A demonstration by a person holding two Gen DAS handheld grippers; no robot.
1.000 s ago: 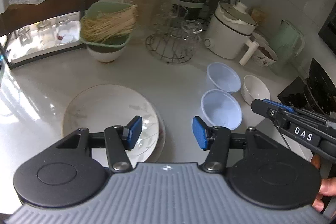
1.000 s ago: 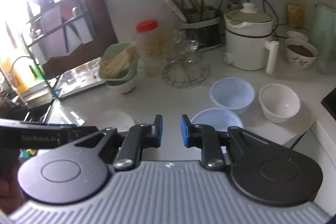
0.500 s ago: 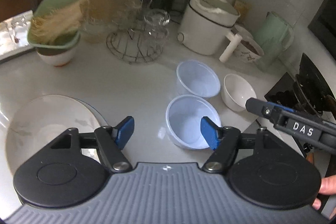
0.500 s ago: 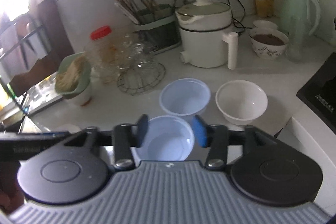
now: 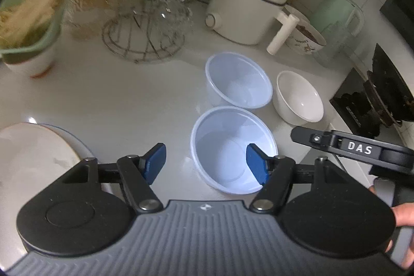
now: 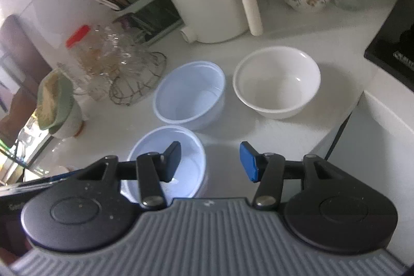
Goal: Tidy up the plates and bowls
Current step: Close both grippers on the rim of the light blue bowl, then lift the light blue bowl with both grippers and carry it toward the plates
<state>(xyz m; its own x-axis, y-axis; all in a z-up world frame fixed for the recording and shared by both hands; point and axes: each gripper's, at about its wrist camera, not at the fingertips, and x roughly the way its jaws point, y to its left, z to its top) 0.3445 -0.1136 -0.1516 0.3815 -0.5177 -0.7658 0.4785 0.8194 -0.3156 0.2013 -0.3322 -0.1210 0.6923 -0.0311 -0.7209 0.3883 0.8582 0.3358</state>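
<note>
1. Both claws stand open w/ nothing held. Your left gripper point(image 5: 205, 164) is spread wide, one pad point(image 5: 254, 165) hanging over the inside of the near blue bowl point(image 5: 234, 149), the other outside its rim, neither touching. Your right gripper point(image 6: 210, 161) is about half open over bare counter point(image 6: 271, 131) just right of that same bowl.
2. What changed: a sec ago your right jaws were nearly shut and your left narrower; both have since opened. Both views also swung off the plates point(image 5: 31, 159) toward the bowls and dropped closer.
3. Meaning, my read: you're lining up on bowls first, prob. to nest them. No grip made yet, so the sorting looks barely begun.
4. Near blue bowl: thin, translucent plastic, upright, empty, close to the counter's front edge. Looks light, so it may skid if a pad nudges the rim.
5. Far blue bowl point(image 5: 239, 80): same type, upright, empty, just behind the near one; can't tell if rims touch.
6. White bowl point(image 6: 276, 82): opaque, prob. ceramic, upright, empty, beside the far blue bowl on its right.
7. Plates sit stacked at far left in the left view, well apart from the bowls.
</note>
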